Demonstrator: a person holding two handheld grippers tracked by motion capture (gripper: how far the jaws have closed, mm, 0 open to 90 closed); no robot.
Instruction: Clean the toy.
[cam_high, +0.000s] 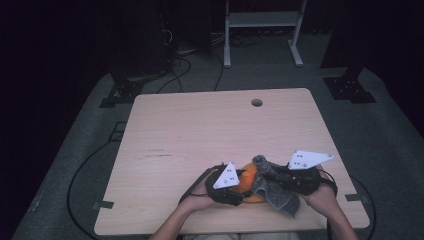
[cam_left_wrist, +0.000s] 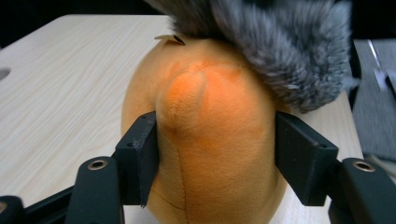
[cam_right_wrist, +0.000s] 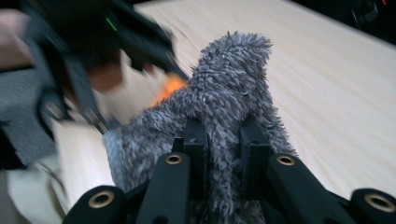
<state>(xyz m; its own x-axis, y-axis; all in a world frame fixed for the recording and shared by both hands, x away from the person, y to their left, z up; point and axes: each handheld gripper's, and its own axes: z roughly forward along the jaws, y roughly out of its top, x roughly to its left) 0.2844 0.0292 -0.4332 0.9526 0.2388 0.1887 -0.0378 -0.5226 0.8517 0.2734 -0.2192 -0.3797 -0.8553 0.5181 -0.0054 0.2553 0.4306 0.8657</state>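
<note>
Your left tool (cam_high: 235, 186) sits near the front edge of the desk (cam_high: 200, 130), its jaws pressed against both sides of the orange plush toy (cam_left_wrist: 215, 140); in the left gripper view the pads dent the soft body, so it is grasping the toy. The toy rests on the desk between your two hands, and the grey fuzzy cloth (cam_high: 272, 187) lies draped over its far side, touching it. To the right, your right tool (cam_right_wrist: 223, 140) is clenched on a fold of that cloth, the pile bunched up between its jaws.
</note>
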